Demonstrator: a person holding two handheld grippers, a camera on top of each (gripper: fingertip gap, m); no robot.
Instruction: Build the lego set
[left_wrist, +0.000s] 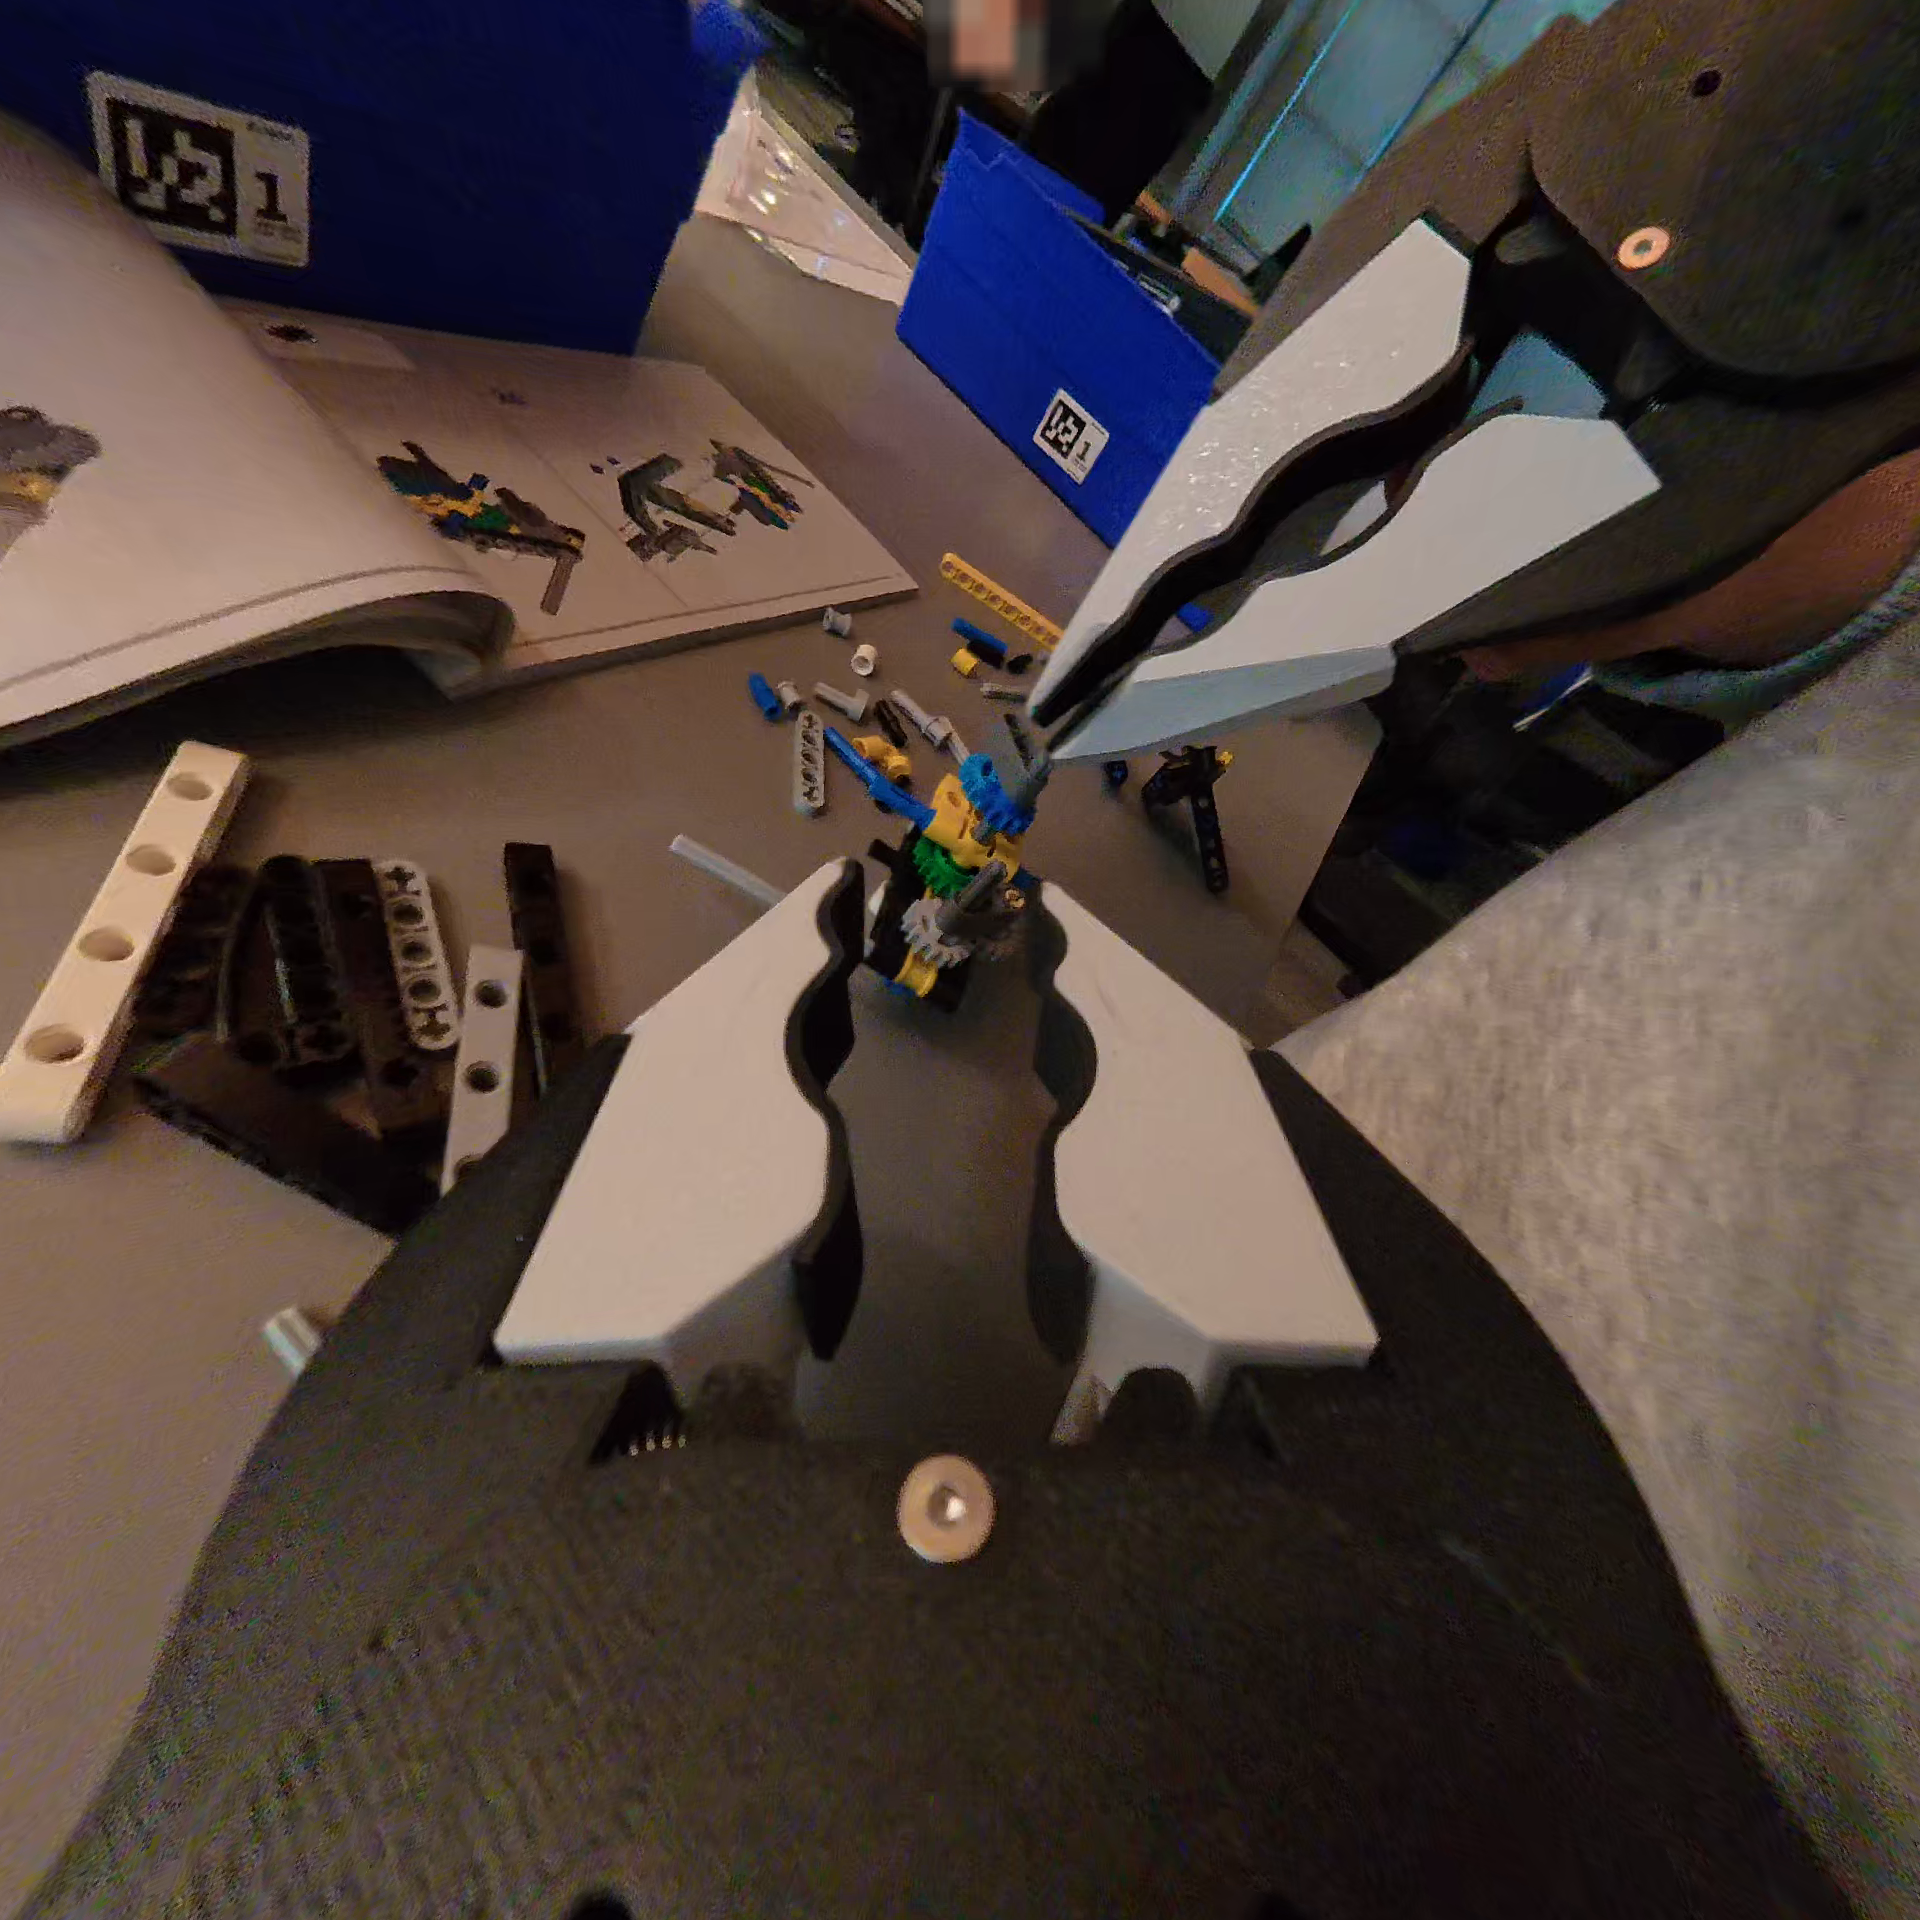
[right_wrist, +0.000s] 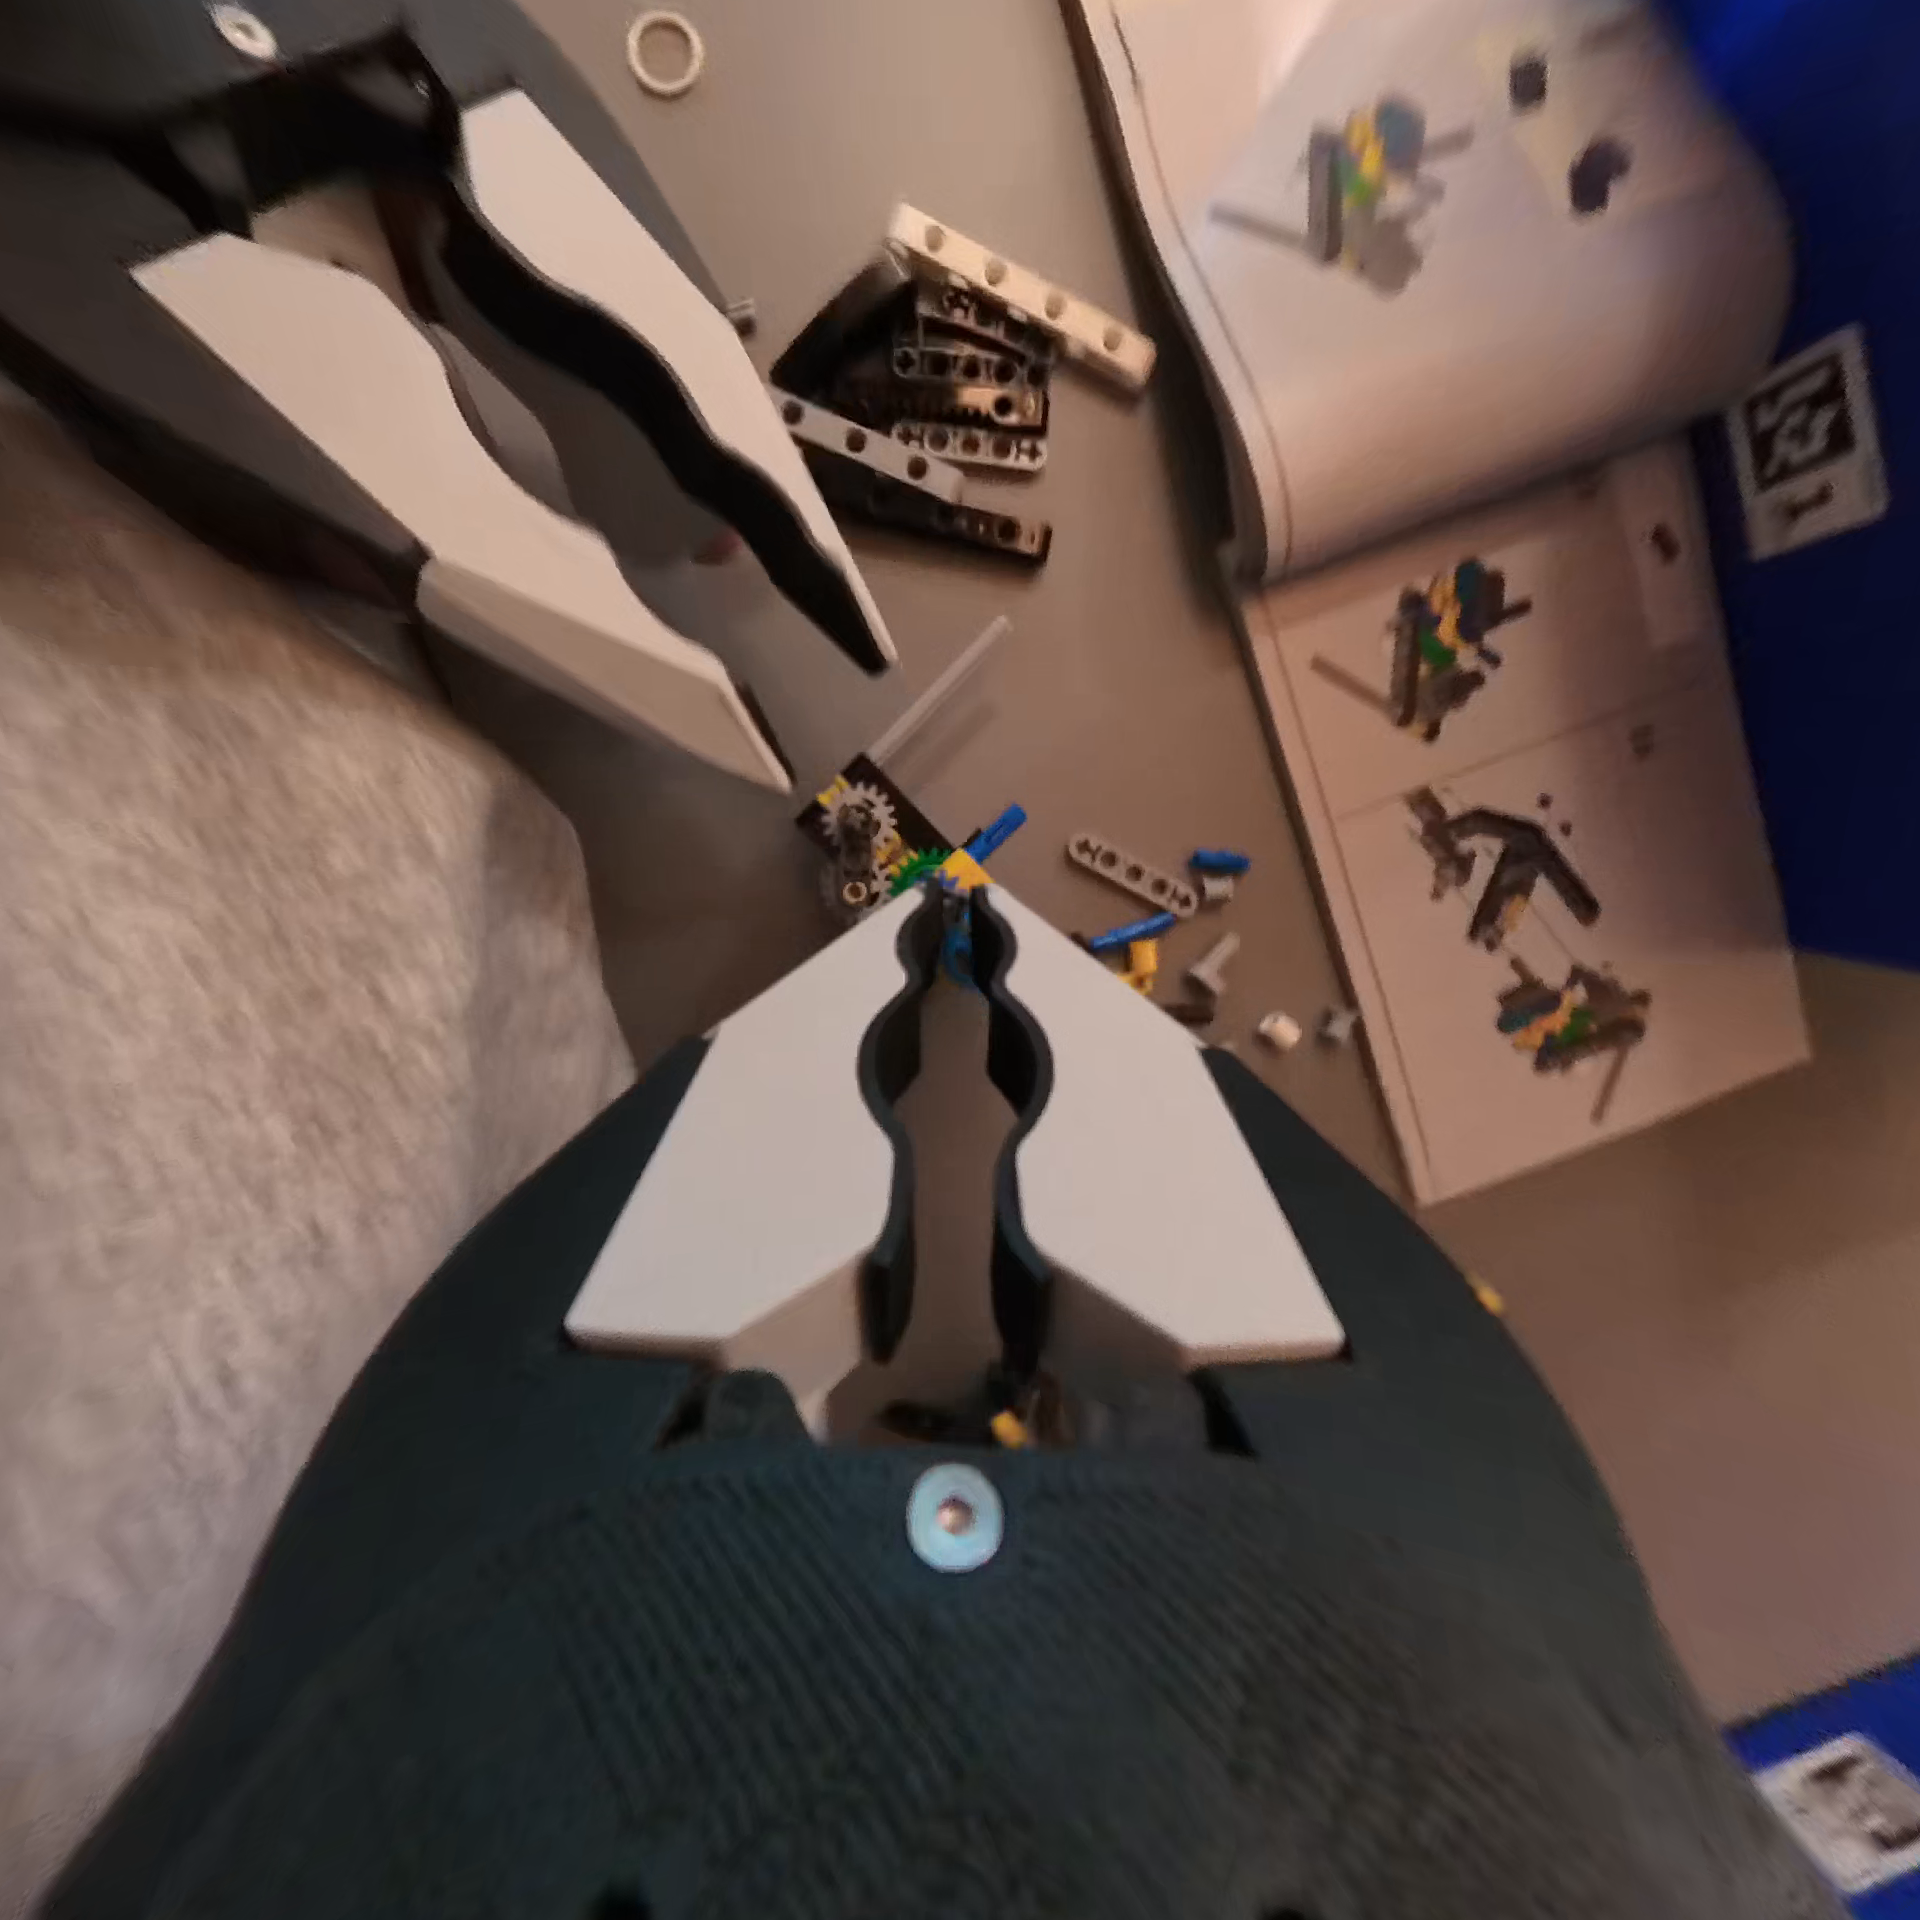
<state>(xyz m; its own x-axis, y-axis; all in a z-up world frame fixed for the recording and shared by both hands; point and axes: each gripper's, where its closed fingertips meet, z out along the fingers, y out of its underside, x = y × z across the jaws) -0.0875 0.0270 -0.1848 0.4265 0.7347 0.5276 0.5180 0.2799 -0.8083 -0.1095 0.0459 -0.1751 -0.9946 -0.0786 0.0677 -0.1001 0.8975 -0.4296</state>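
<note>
A small lego assembly (left_wrist: 951, 883) of black beams, yellow pieces, a green gear and a grey gear stands upright between my left gripper's (left_wrist: 945, 899) fingertips, which are shut on its lower part. My right gripper (left_wrist: 1039, 727) comes in from the upper right, shut on a thin grey axle (left_wrist: 1029, 774) that runs into a blue gear (left_wrist: 992, 795) on top of the assembly. In the right wrist view my right gripper (right_wrist: 951, 899) is closed at the tips. The blue gear (right_wrist: 958, 951) shows through the slit and the assembly (right_wrist: 862, 831) lies just beyond. The left gripper (right_wrist: 831, 717) is at upper left.
An open instruction booklet (left_wrist: 312, 540) lies at the left, in front of blue bins (left_wrist: 1039, 312). A pile of black and white beams (left_wrist: 312, 987) sits at the near left. Small loose pins and connectors (left_wrist: 862, 707) and a yellow beam (left_wrist: 997, 597) lie behind the assembly. A grey sleeve (left_wrist: 1610, 1143) fills the right. Less than 4 cm separates the two grippers' tips.
</note>
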